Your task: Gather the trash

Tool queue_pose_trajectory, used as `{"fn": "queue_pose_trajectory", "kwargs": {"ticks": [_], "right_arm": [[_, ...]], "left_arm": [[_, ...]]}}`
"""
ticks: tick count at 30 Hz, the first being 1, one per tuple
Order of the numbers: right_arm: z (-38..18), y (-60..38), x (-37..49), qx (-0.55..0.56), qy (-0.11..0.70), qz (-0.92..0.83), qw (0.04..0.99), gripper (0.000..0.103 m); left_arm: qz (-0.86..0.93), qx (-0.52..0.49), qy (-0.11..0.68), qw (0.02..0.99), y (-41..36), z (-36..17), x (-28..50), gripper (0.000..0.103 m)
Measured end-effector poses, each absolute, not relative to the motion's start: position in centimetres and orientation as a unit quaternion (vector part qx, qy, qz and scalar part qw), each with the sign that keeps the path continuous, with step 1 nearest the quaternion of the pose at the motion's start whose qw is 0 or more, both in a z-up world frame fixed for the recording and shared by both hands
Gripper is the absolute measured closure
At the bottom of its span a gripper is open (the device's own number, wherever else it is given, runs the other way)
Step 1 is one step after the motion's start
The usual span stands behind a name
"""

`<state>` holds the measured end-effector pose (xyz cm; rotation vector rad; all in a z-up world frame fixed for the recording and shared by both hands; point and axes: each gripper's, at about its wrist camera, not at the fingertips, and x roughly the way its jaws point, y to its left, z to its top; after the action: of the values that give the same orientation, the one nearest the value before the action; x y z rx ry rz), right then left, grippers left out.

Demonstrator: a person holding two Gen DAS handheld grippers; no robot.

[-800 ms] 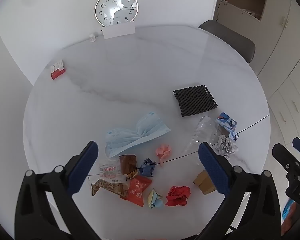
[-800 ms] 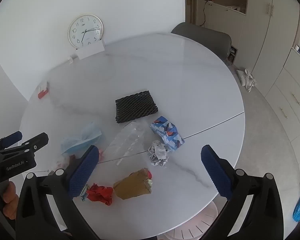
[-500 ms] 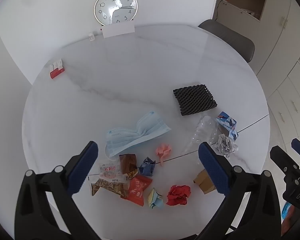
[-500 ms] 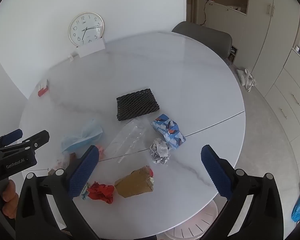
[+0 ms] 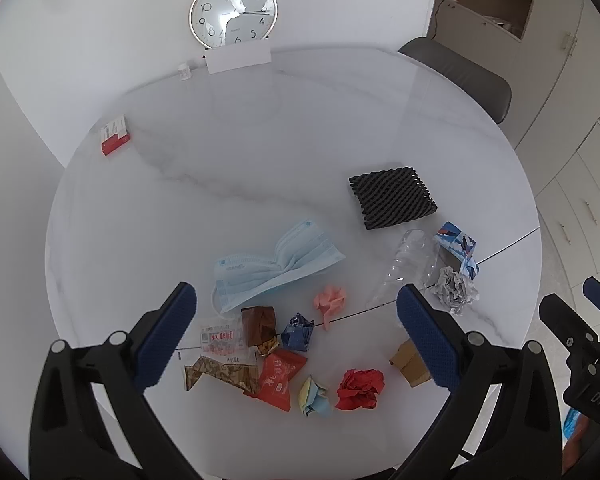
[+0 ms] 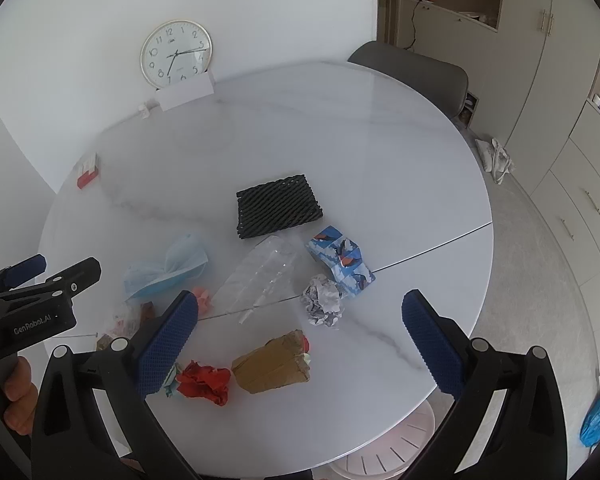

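Note:
Trash lies on the near half of a round white marble table: a blue face mask, snack wrappers, a red paper ball, a brown paper bag, a crumpled grey paper, a clear plastic bottle, a blue printed carton and a black foam net. My left gripper is open and empty above the wrappers. My right gripper is open and empty above the brown bag.
A wall clock and a white card stand at the table's far edge. A small red box lies far left. A grey chair is behind the table. A pale basket sits on the floor under the near edge.
Both grippers have drifted slightly; the view shifted a little. Nothing was taken hold of and the trash has not moved.

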<state>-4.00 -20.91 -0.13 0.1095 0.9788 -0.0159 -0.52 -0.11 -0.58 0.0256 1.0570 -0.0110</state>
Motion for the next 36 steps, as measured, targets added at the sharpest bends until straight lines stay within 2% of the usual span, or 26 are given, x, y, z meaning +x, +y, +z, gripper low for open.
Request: {"fn": "queue_pose_trajectory", "kwargs": {"ticks": [36], "right_arm": [[-0.35,-20.18,-3.85,0.051,0.477,0.000,0.877,0.002]], "left_arm": [[-0.003,0.014,0.516,0.856,0.66,-1.62,-0.12,0.007]]}}
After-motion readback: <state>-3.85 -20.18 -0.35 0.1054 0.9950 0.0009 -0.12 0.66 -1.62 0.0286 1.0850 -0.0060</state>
